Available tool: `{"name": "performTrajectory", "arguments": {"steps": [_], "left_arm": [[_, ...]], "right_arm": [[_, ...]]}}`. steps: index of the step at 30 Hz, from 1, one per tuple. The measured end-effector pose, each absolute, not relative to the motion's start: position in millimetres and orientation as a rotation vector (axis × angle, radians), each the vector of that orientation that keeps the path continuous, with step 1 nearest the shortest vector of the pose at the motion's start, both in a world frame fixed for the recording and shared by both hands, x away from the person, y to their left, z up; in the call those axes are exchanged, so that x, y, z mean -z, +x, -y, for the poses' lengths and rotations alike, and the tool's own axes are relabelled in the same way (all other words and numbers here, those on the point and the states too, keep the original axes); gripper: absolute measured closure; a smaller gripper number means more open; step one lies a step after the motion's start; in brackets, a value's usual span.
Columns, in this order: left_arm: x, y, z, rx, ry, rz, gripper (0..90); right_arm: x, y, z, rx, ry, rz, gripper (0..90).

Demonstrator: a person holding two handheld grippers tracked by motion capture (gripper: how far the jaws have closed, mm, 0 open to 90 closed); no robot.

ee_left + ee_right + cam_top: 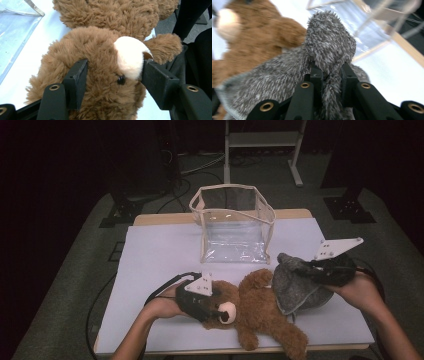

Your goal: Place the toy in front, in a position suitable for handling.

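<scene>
Two tools grip plush: left tool (112, 75) shaggy brown bear (100, 62), right tool (331, 75) bristly grey fabric (327, 47)

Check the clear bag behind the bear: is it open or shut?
Open. In the high view the clear bag stands upright on the table, its beige-trimmed rim spread wide, nothing visible inside.

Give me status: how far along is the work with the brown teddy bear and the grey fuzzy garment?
Done: both items are gripped. The left gripper is shut on the brown plush teddy bear at its head; the right gripper pinches the grey fuzzy fabric garment by the bear's feet. In hand: holding them side by side. Left: apparently dressing the bear; the garment is not on it. The clear plastic bag holds neither.
</scene>
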State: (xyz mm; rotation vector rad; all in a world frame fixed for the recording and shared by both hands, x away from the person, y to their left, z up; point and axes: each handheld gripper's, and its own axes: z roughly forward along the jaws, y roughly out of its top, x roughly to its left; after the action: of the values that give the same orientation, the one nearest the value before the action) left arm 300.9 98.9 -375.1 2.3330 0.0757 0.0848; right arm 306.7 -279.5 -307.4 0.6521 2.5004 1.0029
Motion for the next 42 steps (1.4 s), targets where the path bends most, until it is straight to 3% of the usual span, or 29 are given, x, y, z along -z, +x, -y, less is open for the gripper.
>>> {"name": "performTrajectory", "arguments": {"steps": [9, 13, 14, 20, 32, 39, 42], "left_arm": [[375, 299, -100, -0.099, 2.338, -0.065, 37.3], [376, 298, -100, -0.095, 2.333, -0.067, 37.3], [376, 298, -101, -0.098, 2.337, -0.061, 37.3], [376, 298, -101, -0.094, 2.332, -0.068, 37.3], [376, 297, -101, -0.09, 2.331, -0.068, 37.3], [376, 297, -100, -0.091, 2.333, -0.064, 37.3], [376, 295, -100, -0.093, 2.339, -0.057, 37.3]], "right_arm": [[337, 292, 233, -1.245, 0.528, -2.697, 74.2], [344, 290, 227, -1.298, 0.524, -2.754, 66.8], [341, 290, 229, -1.338, 0.518, -2.778, 57.0], [319, 290, 244, -1.459, 0.502, -2.765, 42.4], [313, 307, 253, -1.406, 0.585, -2.71, 43.9], [335, 311, 232, -1.244, 0.586, -2.784, 32.9], [345, 312, 223, -1.222, 0.589, -2.805, 33.1]]}}
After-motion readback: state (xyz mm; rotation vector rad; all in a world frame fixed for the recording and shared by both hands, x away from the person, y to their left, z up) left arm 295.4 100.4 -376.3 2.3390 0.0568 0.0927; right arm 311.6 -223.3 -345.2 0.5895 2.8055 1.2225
